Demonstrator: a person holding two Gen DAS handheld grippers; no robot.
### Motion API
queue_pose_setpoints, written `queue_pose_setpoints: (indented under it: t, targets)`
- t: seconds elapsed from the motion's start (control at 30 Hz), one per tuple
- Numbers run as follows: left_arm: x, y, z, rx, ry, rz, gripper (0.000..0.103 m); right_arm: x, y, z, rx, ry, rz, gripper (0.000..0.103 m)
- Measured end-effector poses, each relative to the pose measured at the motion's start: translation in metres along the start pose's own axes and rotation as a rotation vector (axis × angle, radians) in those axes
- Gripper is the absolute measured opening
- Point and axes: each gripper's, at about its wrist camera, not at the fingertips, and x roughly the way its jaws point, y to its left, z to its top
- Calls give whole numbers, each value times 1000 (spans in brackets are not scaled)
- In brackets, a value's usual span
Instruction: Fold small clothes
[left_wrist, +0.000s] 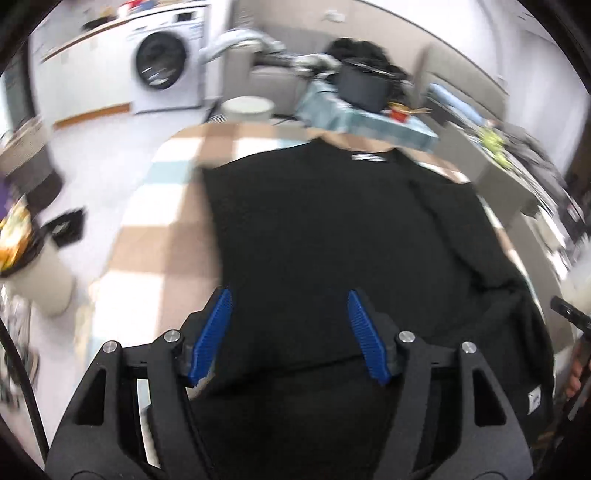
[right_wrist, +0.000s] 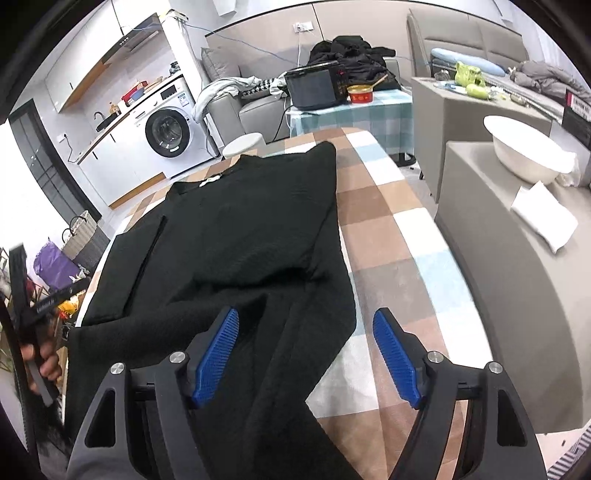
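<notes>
Clearly the left gripper (left_wrist: 290, 332) hangs over the black sweater's (left_wrist: 332, 229) near hem with its jaws apart and nothing between them, probably freed to take a new hold. The sweater lies flat on the checked worktop (right_wrist: 384, 236), one sleeve (right_wrist: 144, 258) folded inward to narrow it. Further right, the right gripper (right_wrist: 304, 354) waits with jaws spread, straddling the other edge, pinching nothing
</notes>
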Motion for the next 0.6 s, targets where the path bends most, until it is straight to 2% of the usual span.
queue_pose_setpoints:
  t: [0.27,0.47,0.53,0.57,0.6]
  targets:
    - [-22,74,-72,-105,23,125,63,-4,-1,-21,-38,66,53,78]
    - [-38,78,-118,-104,41,153,72,-9,2,-57,-89,170,150,79]
    - [-38,71,-125,-95,48,164,72,-6,11,-66,-155,170,109,79]
    - [-40,68,-130,-93,55,163,72,-2,15,-69,-187,178,83,75]
    - [-41,65,-132,-97,60,164,72,1,18,-71,-208,187,67,57]
